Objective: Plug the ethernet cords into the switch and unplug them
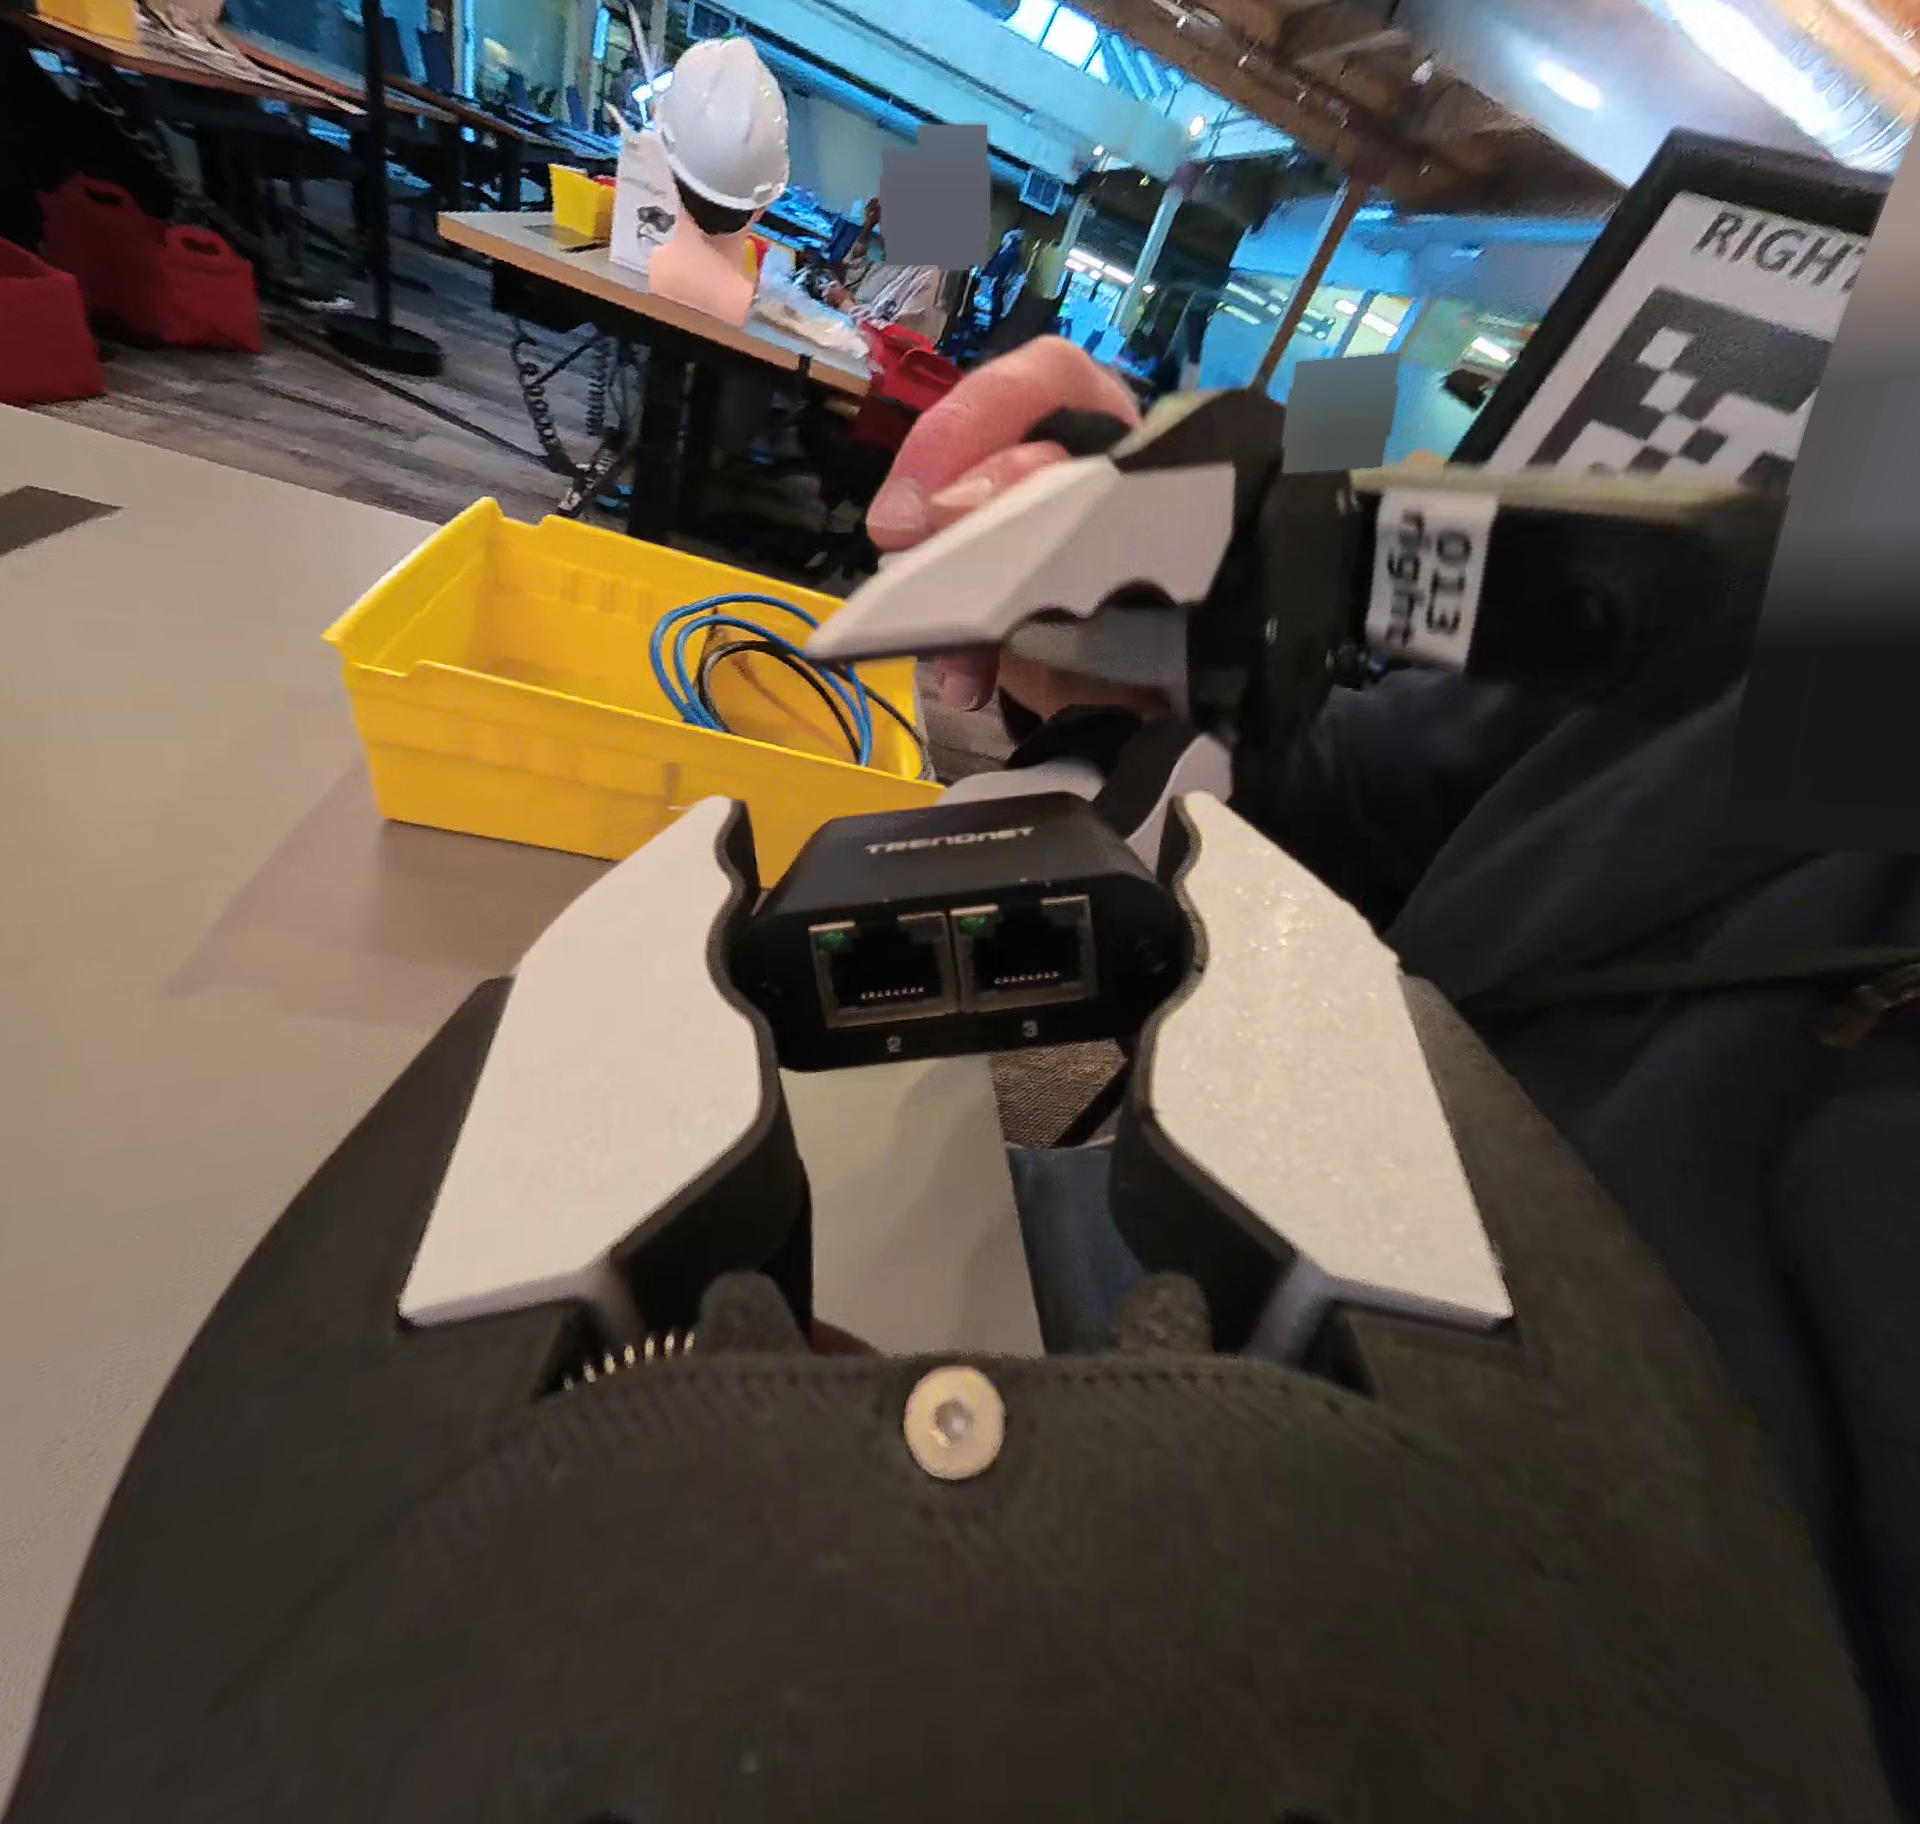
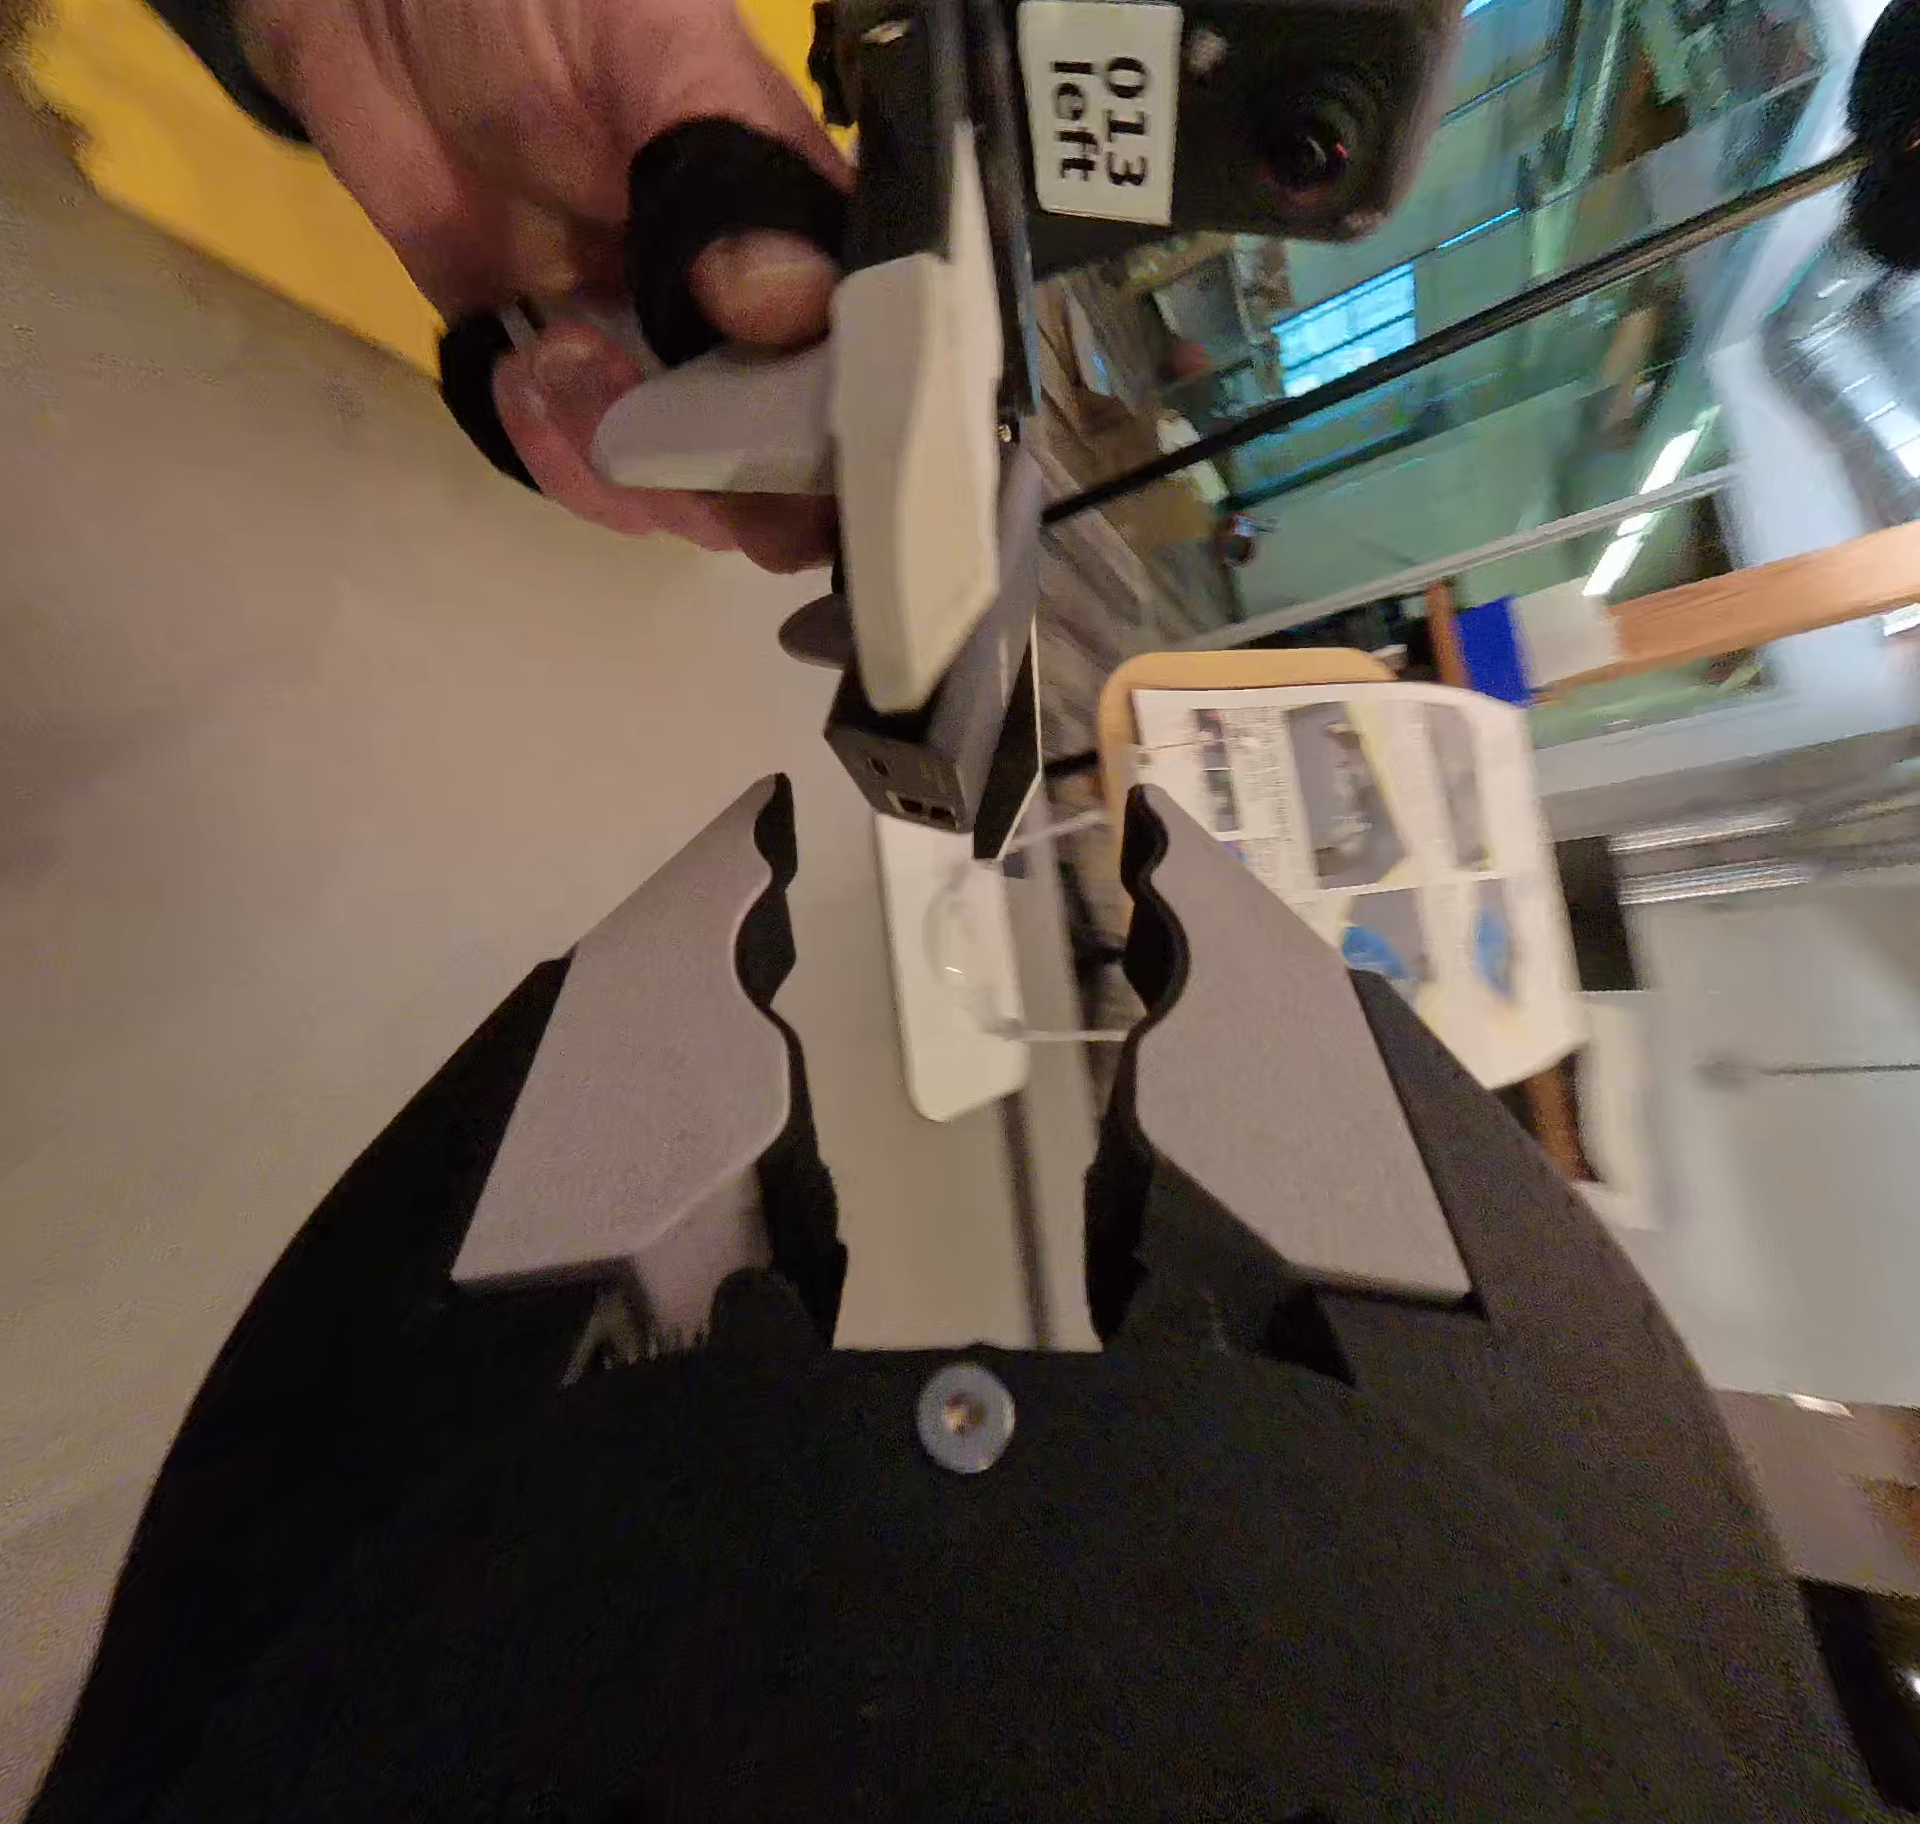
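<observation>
Left gripper [image 1: 961, 943] holds the switch [image 1: 961, 933] up off the surface [image 1: 156, 839], both ports empty.

Its jaws clamp the switch's two ends, so the open ports face the left wrist camera, probably to steady it for plugging. The right gripper [image 2: 956, 901] hangs close by with jaws moderately apart and nothing between them. The cords [image 1: 769, 668], blue and black, lie coiled in the yellow bin [image 1: 468, 694] behind the switch, well apart from either gripper. Nothing blocks the ports; a cord must be fetched first.

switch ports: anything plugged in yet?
Empty. Both visible ports on the switch show bare sockets; the cords lie coiled in the yellow bin.
</observation>
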Demonstrator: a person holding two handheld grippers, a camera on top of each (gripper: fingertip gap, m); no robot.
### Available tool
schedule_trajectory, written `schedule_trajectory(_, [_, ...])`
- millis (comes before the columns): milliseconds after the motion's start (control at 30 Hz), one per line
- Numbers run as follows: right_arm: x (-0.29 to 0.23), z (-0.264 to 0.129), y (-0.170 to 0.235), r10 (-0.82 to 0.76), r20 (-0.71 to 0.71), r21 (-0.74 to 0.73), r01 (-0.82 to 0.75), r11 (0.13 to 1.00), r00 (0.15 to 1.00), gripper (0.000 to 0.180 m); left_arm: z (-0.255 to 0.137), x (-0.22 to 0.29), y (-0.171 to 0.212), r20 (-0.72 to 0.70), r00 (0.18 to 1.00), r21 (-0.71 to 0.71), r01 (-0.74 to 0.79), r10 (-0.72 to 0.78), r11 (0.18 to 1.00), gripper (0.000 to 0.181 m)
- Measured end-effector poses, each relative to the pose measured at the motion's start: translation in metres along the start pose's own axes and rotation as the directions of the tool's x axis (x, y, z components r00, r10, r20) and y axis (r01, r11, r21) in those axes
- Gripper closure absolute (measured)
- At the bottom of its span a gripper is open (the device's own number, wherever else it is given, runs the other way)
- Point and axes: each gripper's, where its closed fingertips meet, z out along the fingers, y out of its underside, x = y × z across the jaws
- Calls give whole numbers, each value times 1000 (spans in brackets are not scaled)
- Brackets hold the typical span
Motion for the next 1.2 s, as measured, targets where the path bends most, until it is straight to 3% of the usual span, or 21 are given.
schedule_trajectory(100, [-7, 9, -14, -212, -87, -7, 212, 977, 973, 146, 5, 7, 3, -35, 999, 13, 3, -3, 1000, 107])
schedule_trajectory(267, [0, 5, -13, -141, -58, -2, 141, 990, 988, 157, 6, 8, 3, -28, 999, -10, -26, 26, 1000, 107])
schedule_trajectory(333, [12, -1, 0, -153, -62, -59, 150, 987, 986, 158, 2, -1, -1, 48, 996, -30, -77, 78, 997, 105])
schedule_trajectory(433, [40, -16, 56, -87, -18, -231, 81, 970, 996, 158, -18, -17, -12, 188, 967, -49, -167, 173, 985, 96])
schedule_trajectory(500, [57, -31, 111, -25, 17, -393, 30, 919, 1000, 158, -34, -17, -23, 209, 958, -40, -191, 195, 981, 112])
schedule_trajectory(600, [68, -56, 202, 76, 79, -619, -11, 785, 994, 157, -61, -16, -43, 268, 931, -24, -251, 248, 968, 131])
schedule_trajectory(667, [51, -73, 256, 238, 158, -737, -46, 674, 959, 157, -74, -14, -52, 302, 911, -36, -285, 282, 958, 138])
schedule_trajectory(767, [25, -87, 318, 339, 238, -832, 12, 554, 910, 157, -90, -19, -55, 384, 867, -102, -303, 318, 948, 143])
schedule_trajectory(1033, [-35, -85, 411, 463, 308, -918, 133, 372, 831, 156, -116, -33, -28, 490, 801, -229, -263, 345, 937, 142])
schedule_trajectory(1200, [-57, -80, 439, 483, 347, -924, 206, 321, 804, 158, -125, -43, -20, 515, 784, -261, -240, 345, 935, 141])
